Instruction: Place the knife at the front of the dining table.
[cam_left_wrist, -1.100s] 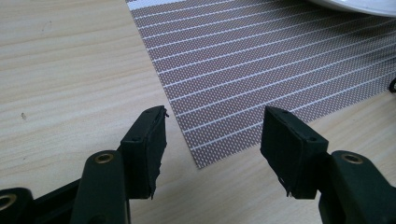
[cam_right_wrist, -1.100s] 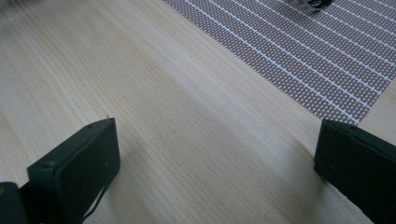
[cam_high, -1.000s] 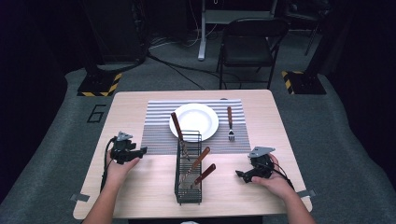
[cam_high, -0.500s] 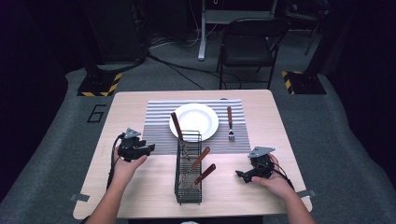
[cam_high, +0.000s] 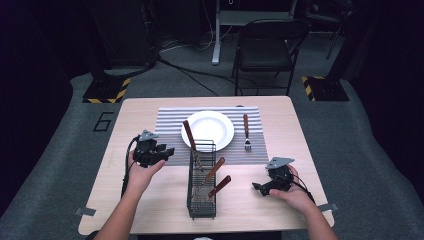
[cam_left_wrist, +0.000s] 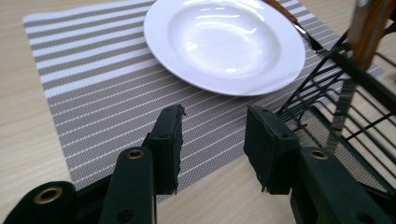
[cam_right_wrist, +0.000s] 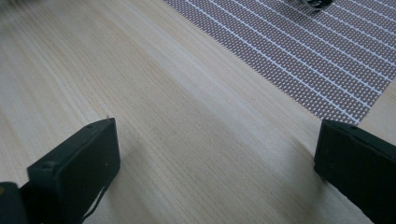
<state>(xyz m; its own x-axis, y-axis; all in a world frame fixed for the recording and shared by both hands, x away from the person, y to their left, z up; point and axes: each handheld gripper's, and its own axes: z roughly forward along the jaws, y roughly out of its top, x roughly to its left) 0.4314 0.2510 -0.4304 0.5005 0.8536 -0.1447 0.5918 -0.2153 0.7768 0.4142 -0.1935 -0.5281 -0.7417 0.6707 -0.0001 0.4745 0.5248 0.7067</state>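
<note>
Landmark: black wire cutlery basket (cam_high: 202, 180), three wooden-handled utensils inside. Behind it, round white plate (cam_high: 207, 129) on grey striped placemat (cam_high: 170, 122). My left gripper (cam_high: 162, 151), left of basket, jaws parted, empty. My right gripper (cam_high: 262, 188), right of basket, jaws wide, empty.

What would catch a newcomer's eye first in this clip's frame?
Most likely the round white plate, bright on the grey striped placemat at the far middle of the pale wooden table. Next, the black wire rack in front of it, holding three wooden-handled utensils, with a wooden-handled fork lying right of the plate. An open left tool and right tool flank the rack.
</note>
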